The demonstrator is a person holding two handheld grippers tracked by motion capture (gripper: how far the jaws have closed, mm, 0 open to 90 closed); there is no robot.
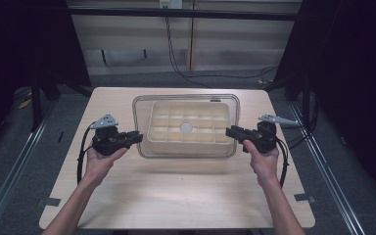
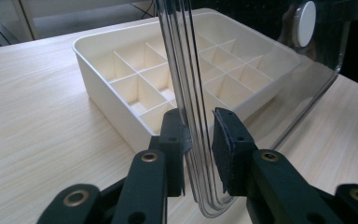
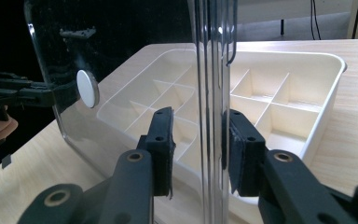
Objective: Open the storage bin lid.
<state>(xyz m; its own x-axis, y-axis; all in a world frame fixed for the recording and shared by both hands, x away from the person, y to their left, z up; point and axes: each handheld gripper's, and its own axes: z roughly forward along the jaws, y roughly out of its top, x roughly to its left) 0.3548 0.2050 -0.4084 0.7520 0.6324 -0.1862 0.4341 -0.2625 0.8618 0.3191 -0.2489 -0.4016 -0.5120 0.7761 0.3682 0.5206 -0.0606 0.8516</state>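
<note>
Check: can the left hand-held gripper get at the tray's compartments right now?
Probably not. The left hand-held gripper is shut on the edge of the clear lid, which hangs over the tray, and the right hand-held gripper holds the opposite edge. The lid would have to come away first.

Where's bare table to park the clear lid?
Widest patch: the table in front of the divided tray, between the forearms. Narrow strips flank it, but the left tongs and right tongs holding the lid crowd those. Behind it, a slim strip.
</note>
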